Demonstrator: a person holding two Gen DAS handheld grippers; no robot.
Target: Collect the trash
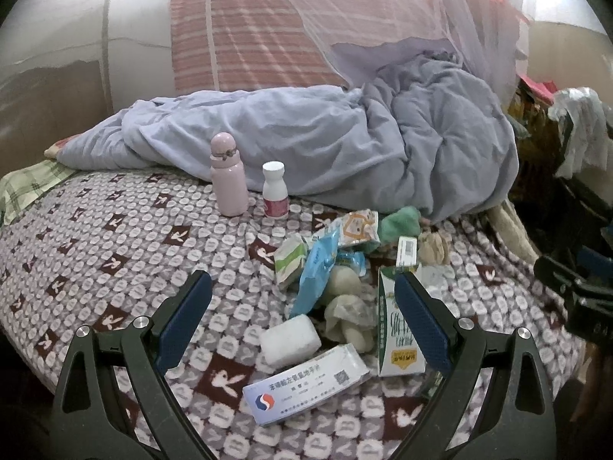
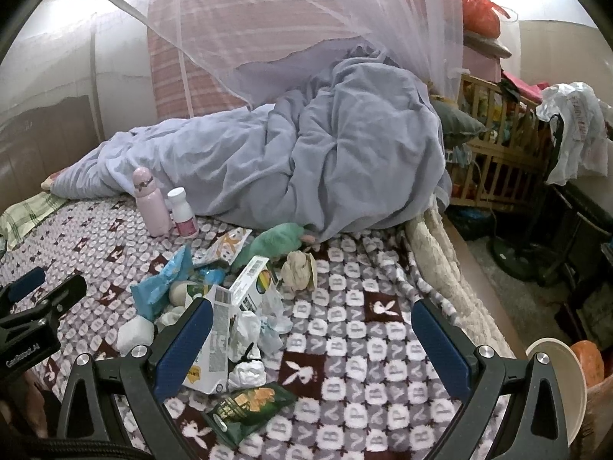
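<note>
Both tongs are held with their jaws wide apart and nothing between them: the left gripper [image 1: 302, 299] is poised over the trash pile [image 1: 337, 287], and the right gripper [image 2: 312, 326] over the blanket [image 2: 345, 364] just right of that pile. The pile is spread on the patterned blanket in front of the rumpled quilt [image 1: 345, 145]. Within the pile, a milk carton [image 1: 398, 333] is seen at the right side, a flat medicine box [image 1: 306, 383] at the near edge, a white foam block [image 1: 290, 339] beside that box, and a blue wrapper [image 1: 318, 272] in the middle. Crumpled tissues [image 1: 345, 310] are lodged between wrapper and carton. A green snack bag [image 2: 245, 410] lies at the near edge of the pile in the right wrist view. Behind the pile, against the quilt, a pink flask [image 1: 228, 176] and a white pill bottle [image 1: 274, 189] are stood upright, side by side. A green cloth [image 2: 276, 239] and a beige paper wad [image 2: 299, 270] lie at the far side of the pile.
</note>
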